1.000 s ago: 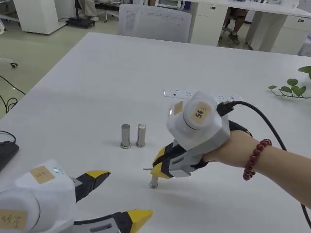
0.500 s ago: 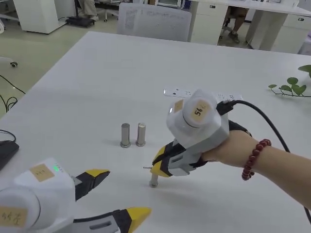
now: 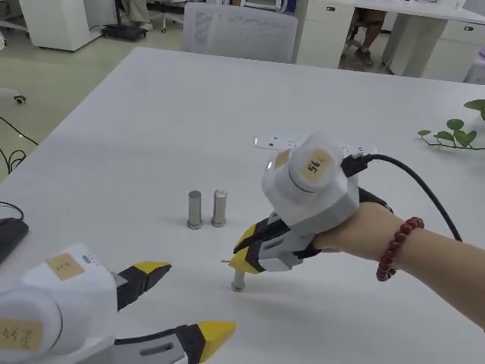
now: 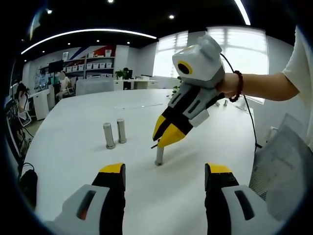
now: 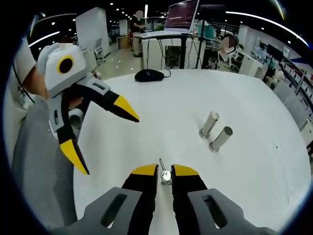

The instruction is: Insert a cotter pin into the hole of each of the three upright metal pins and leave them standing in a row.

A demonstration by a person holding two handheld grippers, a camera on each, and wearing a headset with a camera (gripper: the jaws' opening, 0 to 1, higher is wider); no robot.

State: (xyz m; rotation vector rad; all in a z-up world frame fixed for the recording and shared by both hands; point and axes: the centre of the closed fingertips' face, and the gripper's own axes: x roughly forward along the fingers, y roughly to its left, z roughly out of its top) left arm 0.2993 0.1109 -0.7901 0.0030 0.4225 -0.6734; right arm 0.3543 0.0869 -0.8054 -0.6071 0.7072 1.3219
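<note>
Two bare metal pins (image 3: 195,209) (image 3: 219,208) stand upright side by side on the white table (image 3: 151,114). A third metal pin (image 3: 239,280) stands apart, nearer to me. Just above its top, my right gripper (image 3: 245,262) is shut on a thin cotter pin (image 3: 226,262) whose wire pokes out to the left of the yellow tips. In the right gripper view the wire (image 5: 161,164) shows between the shut jaws of my right gripper (image 5: 165,172). At the lower left, my left gripper (image 3: 186,303) is open and holds nothing. The left gripper view puts the third pin (image 4: 159,155) ahead of its spread jaws.
A white power strip (image 3: 276,143) lies behind the right gripper. A green plant (image 3: 455,136) sits at the table's right edge, and a grey chair (image 3: 239,34) stands at the far side. A dark object (image 3: 7,235) rests at the left edge.
</note>
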